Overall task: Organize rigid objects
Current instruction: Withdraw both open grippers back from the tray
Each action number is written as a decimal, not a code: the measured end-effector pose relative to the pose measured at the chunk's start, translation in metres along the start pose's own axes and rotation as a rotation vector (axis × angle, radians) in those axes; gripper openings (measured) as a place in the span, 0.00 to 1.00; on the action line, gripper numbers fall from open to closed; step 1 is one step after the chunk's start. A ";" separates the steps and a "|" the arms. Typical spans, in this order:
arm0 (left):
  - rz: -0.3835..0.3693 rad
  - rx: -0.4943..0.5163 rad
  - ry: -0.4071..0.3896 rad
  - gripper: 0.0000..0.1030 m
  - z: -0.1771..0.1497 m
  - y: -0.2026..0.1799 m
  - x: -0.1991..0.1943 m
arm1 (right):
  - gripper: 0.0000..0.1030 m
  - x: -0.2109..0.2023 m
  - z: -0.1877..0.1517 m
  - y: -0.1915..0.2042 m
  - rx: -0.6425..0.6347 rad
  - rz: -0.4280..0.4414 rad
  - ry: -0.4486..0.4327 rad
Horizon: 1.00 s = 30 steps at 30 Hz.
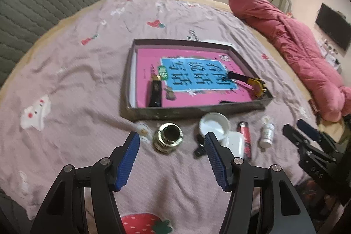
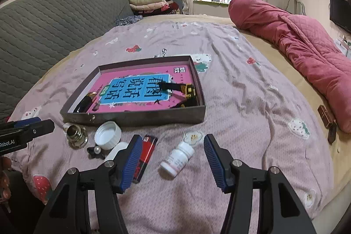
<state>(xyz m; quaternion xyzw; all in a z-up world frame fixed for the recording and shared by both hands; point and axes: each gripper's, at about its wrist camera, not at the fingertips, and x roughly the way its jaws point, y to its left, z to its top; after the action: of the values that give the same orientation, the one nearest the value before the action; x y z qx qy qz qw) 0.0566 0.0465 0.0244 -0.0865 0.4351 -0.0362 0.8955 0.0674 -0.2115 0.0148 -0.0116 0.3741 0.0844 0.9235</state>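
Note:
A shallow grey box [image 1: 197,112] [image 2: 131,118] on the bed holds a pink book, a black lighter [image 1: 155,94] and a yellow toy digger [image 2: 189,91]. In front of it lie a metal fitting [image 1: 168,138] [image 2: 76,137], a white lid [image 1: 214,124] [image 2: 108,135], a black clip [image 2: 95,151], a white case [image 1: 234,143], a red lighter [image 1: 245,137] [image 2: 147,152] and a white bottle [image 1: 267,133] [image 2: 177,157]. My left gripper [image 1: 172,135] is open above the fitting, holding nothing. My right gripper [image 2: 172,137] is open over the tipped bottle, not touching it.
The lilac strawberry-print bedspread [image 2: 241,102] covers the bed. A rolled pink quilt [image 2: 307,47] lies along the right side, with small brown boxes [image 2: 326,115] beside it. A grey padded headboard [image 2: 43,25] stands at the left. Folded clothes [image 2: 151,3] sit at the far end.

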 end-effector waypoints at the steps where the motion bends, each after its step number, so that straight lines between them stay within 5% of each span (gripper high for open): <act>1: 0.007 -0.001 0.001 0.62 -0.001 0.000 -0.001 | 0.56 -0.001 -0.001 0.000 0.007 0.003 0.004; 30: 0.020 0.021 0.076 0.62 -0.033 0.001 0.011 | 0.56 0.015 -0.020 -0.001 0.061 0.009 0.125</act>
<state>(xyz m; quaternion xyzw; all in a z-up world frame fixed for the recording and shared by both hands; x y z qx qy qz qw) 0.0374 0.0415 -0.0047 -0.0714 0.4690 -0.0352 0.8796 0.0641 -0.2117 -0.0103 0.0132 0.4334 0.0762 0.8979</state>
